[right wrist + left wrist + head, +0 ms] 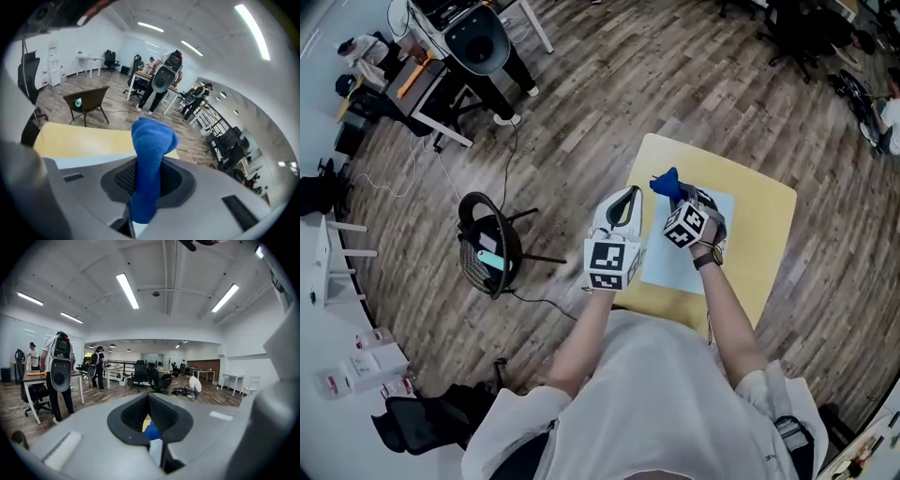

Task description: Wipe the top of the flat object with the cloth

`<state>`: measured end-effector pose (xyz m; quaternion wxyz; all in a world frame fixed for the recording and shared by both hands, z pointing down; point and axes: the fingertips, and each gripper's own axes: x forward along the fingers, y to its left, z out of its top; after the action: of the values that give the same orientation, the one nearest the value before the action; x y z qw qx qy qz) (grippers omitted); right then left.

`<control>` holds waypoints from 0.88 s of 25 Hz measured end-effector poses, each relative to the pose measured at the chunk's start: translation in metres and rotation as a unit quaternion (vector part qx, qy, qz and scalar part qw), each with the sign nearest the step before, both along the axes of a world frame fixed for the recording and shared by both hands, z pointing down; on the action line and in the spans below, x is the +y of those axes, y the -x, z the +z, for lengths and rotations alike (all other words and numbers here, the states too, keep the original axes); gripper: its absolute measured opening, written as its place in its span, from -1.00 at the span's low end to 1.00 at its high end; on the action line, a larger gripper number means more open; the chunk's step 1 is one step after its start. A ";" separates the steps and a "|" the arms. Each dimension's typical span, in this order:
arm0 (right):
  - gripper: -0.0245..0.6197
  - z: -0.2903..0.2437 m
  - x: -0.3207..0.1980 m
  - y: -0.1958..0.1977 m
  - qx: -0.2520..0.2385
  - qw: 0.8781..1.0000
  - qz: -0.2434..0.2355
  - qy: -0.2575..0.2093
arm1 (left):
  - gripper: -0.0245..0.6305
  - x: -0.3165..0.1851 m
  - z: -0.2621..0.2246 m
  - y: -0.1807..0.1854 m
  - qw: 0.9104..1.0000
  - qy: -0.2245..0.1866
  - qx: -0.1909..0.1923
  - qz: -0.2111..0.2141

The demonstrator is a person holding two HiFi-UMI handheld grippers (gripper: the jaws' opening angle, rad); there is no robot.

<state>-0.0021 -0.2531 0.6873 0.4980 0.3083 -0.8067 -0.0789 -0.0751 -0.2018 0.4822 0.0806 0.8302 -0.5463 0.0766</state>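
Note:
A blue cloth (666, 183) sticks up from my right gripper (679, 194), which is shut on it above the far edge of a pale flat sheet (673, 267) on the yellow table (764, 220). In the right gripper view the cloth (152, 136) stands bunched between the jaws of the right gripper (147, 161), with the sheet (79, 160) and table (79, 138) behind it. My left gripper (634, 191) hovers at the table's left edge beside the sheet, shut on nothing. In the left gripper view its jaws (149, 397) meet, and the cloth (152, 431) shows below them.
A black chair (490, 246) with a teal thing on its seat stands on the wooden floor left of the table. A person stands by a desk (427, 89) at the far left. Other people and office chairs are farther off.

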 end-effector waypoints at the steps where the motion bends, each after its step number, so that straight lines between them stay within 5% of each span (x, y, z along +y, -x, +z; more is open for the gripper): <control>1: -0.70 0.011 -0.005 0.006 0.023 1.000 -0.014 0.002 | -0.92 -0.002 0.003 0.003 1.000 0.004 0.000 -0.001; 9: -0.70 0.058 -0.015 0.011 0.112 0.991 -0.068 0.024 | -0.92 -0.017 0.021 0.008 1.000 0.022 0.009 0.004; 22: -0.70 0.069 0.007 -0.175 0.146 0.982 0.099 0.063 | -0.92 -0.025 0.023 -0.033 0.998 0.026 0.010 0.054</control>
<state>0.1724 -0.2461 0.7567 0.6341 0.3395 -0.6944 -0.0224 -0.0425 -0.2269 0.5055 0.1036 0.8569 -0.4975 0.0870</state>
